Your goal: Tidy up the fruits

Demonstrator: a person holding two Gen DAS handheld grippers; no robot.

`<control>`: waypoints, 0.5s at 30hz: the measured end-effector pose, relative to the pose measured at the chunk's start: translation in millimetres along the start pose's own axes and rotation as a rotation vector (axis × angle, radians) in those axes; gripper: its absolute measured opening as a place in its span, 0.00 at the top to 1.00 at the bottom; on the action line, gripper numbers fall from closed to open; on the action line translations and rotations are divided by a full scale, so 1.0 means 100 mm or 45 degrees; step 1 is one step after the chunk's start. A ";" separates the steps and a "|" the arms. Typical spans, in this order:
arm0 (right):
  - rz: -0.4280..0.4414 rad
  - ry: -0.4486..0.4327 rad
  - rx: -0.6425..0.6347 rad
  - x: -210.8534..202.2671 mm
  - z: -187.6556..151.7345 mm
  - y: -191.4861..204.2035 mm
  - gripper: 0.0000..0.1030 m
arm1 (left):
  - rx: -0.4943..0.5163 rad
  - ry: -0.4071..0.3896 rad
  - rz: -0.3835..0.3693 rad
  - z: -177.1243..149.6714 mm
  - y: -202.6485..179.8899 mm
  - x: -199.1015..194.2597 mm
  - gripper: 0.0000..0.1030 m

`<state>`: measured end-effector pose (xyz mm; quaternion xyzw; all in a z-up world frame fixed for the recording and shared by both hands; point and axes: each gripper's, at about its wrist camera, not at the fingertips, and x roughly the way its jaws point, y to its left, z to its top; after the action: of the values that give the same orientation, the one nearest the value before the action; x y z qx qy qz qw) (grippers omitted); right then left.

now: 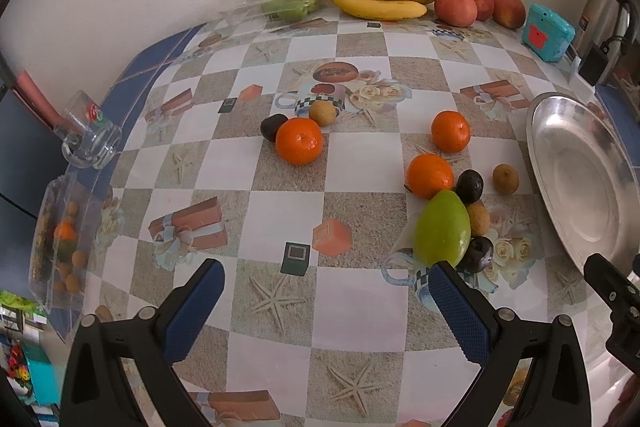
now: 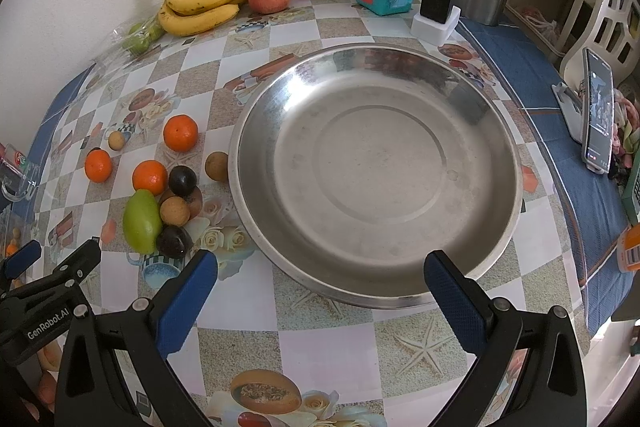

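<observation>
On the checkered tablecloth beside the empty steel dish (image 2: pixel 496 147), both the left gripper (image 1: pixel 328 301) and right gripper (image 2: pixel 320 285) gape wide, holding nothing, so grabbing the green mango (image 1: pixel 442 229) could bump the plums (image 1: pixel 470 187) and make them roll.

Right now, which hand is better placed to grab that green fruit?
Probably the left. Its open tongs sit just short of the green fruit, whose near end is by the right finger. The right tongs, also open, face the empty steel dish, with the fruit off to their left.

Checkered tablecloth (image 2: pixel 328 339), orange tangerines (image 1: pixel 299 141)
</observation>
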<state>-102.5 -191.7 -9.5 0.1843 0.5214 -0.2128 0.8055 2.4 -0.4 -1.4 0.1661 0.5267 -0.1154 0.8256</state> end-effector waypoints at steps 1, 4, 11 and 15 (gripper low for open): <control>0.008 -0.002 0.002 -0.01 0.01 0.01 0.00 | -0.004 0.010 -0.003 0.01 0.00 -0.01 0.00; 0.023 -0.026 0.019 -0.07 0.05 0.00 0.00 | -0.012 -0.006 0.015 0.10 0.00 -0.07 0.00; 0.083 -0.165 0.015 -0.32 0.29 0.14 0.00 | -0.113 -0.065 -0.030 0.47 0.10 -0.25 0.00; 0.132 -0.186 -0.054 -0.34 0.39 0.35 0.00 | -0.175 -0.031 -0.050 0.61 0.17 -0.17 0.00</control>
<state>-66.4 -177.4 40.1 0.1780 0.4554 -0.1724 0.8551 51.7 -8.8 40.4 0.0973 0.5264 -0.0970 0.8390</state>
